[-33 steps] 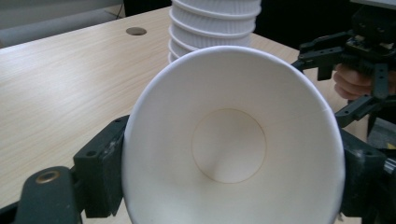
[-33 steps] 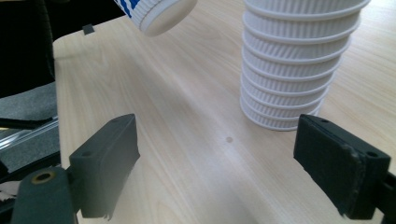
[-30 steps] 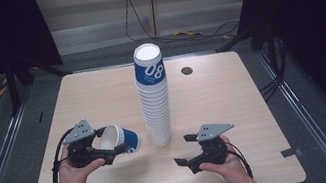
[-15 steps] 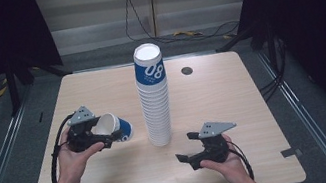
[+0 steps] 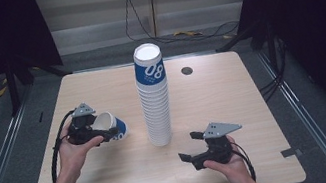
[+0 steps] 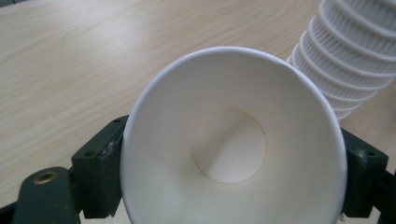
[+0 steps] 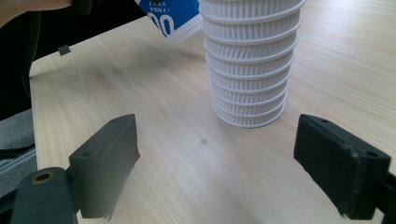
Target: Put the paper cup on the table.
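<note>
Left gripper [image 5: 100, 133] has its jaws clamped on a paper cup [image 5: 110, 127], tipped on its side just left of the cup stack [image 5: 154, 98]. Right gripper [image 5: 196, 147] sits spread wide, holding nothing, near the stack's base on the table [image 5: 232, 94].

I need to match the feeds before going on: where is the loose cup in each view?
High view: loose cup left of centre, on its side in the left gripper.
Left gripper view: its white inside faces the camera, centre, between the jaws.
Right gripper view: its blue base at the top edge.
Shared landmark: the cup stack.
</note>
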